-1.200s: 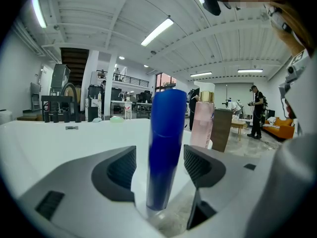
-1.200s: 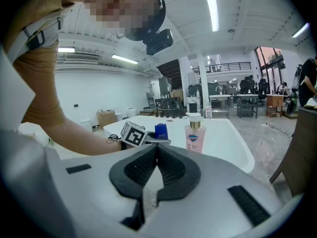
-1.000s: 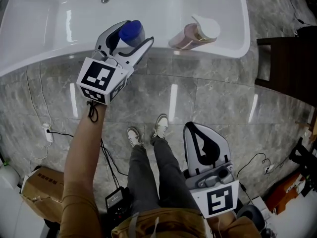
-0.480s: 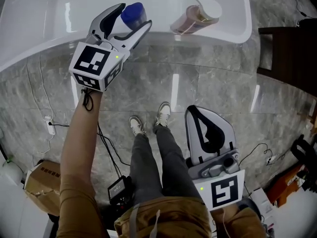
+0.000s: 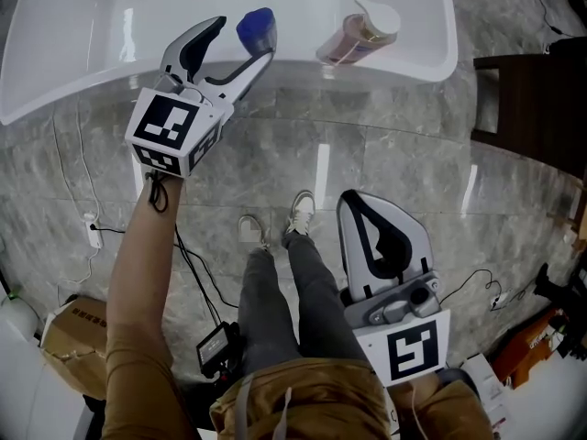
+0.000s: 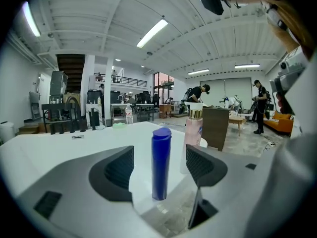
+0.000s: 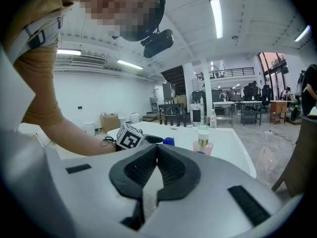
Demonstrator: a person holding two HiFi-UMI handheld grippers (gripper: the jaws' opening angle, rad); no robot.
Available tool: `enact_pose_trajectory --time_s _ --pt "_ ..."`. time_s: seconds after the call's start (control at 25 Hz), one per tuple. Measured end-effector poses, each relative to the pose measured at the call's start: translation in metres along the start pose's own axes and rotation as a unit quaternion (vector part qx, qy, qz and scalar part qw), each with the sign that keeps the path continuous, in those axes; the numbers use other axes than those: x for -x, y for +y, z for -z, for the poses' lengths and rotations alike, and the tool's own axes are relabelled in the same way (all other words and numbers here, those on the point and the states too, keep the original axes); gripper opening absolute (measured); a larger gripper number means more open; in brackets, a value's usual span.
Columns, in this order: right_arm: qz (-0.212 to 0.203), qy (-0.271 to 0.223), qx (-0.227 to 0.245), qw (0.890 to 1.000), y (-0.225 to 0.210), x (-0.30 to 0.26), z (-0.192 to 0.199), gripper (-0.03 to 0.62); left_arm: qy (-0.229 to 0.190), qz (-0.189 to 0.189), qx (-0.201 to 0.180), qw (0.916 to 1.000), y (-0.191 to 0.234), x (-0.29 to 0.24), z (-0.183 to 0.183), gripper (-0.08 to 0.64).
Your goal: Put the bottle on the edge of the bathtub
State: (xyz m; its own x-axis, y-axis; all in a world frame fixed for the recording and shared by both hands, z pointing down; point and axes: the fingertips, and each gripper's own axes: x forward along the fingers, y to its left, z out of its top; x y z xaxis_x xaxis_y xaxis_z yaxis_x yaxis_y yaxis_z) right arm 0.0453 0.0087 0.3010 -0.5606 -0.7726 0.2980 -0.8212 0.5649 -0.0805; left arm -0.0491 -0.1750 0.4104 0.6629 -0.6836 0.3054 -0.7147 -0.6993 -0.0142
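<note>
Closest to the person, low by the legs, is the right claw [image 5: 359, 200]. Its two jaws are pressed together and nothing is in it.

Further out, over the grey stone floor [image 5: 394, 154], the left arm reaches to the tub. The left claw [image 5: 238, 42] has its jaws wide apart, and they have just been opening. The blue bottle [image 6: 161, 157] stands between them, but neither pad touches it. There is a gap on both sides.

The blue bottle stands up straight, all by itself, on the white edge of the bathtub [image 5: 394, 64], close to the floor side. So I think the job is done, or very nearly.

How would the bottle feel? It is tall and thin, with a flat cap on top. It looks like hard, smooth plastic, so it should not squash much, but it could slide in the pads. I think it is light, though I cannot see how full it is. Being tall with a small bottom, it would tip over from a little bump, and the tub edge looks shiny and slippery.

The best place to hold it is round the middle of its body, under the cap, one pad on each side.

A bit further along the same edge stands a pink pump bottle [image 5: 359, 35], apart from the blue one.
</note>
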Motion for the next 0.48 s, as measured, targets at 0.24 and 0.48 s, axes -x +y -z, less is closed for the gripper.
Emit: enact_pose_trajectory --time_s 0.24,0.48 --pt "0.002 -0.009 0.01 1.0 0.002 0.011 -0.016 0.005 0.016 -0.014 -0.019 0.9996 -0.002 0.016 -0.012 0.314" --pt "0.005 -0.014 0.019 1.0 0.004 0.025 -0.03 0.005 0.027 -0.021 -0.02 0.9992 -0.007 0.027 -0.026 0.313"
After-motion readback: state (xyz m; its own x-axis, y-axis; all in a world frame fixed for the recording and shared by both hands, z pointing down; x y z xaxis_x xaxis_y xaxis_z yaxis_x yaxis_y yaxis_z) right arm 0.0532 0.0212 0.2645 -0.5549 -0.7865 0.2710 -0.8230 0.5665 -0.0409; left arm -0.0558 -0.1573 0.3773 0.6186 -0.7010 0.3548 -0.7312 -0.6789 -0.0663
